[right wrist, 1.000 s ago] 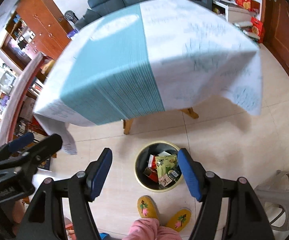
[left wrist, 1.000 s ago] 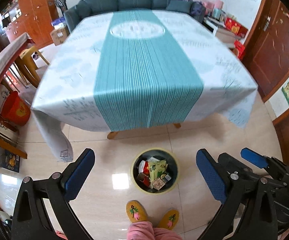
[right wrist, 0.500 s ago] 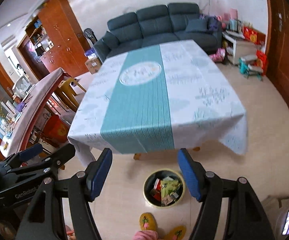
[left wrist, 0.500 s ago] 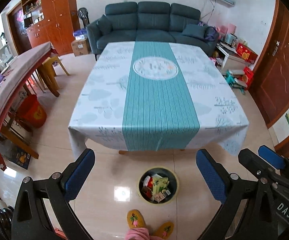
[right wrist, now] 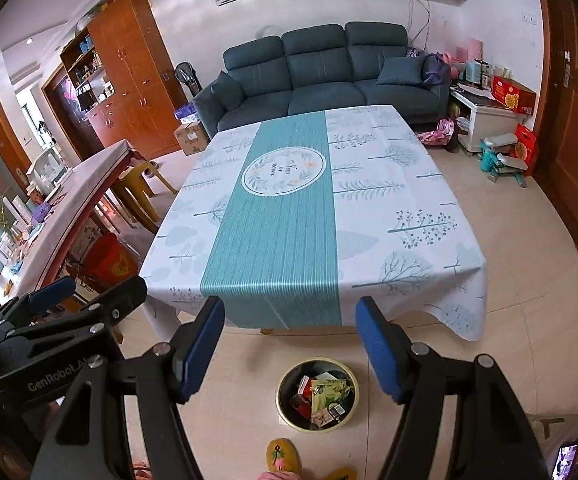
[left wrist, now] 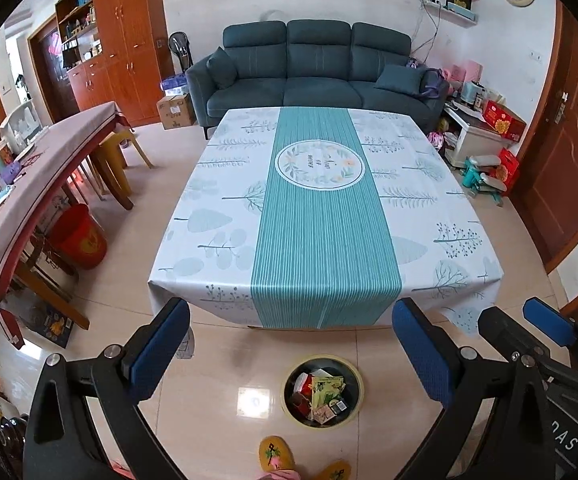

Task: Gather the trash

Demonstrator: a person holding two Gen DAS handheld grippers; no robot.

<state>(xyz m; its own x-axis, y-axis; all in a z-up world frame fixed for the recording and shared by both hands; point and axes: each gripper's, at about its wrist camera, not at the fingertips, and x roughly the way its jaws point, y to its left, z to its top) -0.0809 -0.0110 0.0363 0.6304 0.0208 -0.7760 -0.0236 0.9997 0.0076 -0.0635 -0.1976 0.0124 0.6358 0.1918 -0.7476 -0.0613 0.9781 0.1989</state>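
Trash (left wrist: 321,398) fills the round bin (left wrist: 356,372) on the floor, at about six o'clock from the desk (left wrist: 217,216) and just in front of your yellow slippers (left wrist: 275,454). Working left to right: at nine o'clock of the left wrist view stands a long side counter (left wrist: 45,172) with a red bucket (left wrist: 77,236) under it. Your left gripper (left wrist: 291,350) has its blue pads spread wide, with nothing between them (only floor and bin behind). The desk wears a white cloth with a teal strip (left wrist: 321,240) down the middle, and its top is bare. Your right gripper (right wrist: 291,346) likewise stands wide open and holds nothing; the bin shows below the gap, well apart from the pads. At twelve o'clock beyond the desk sits a dark sofa (left wrist: 317,72).
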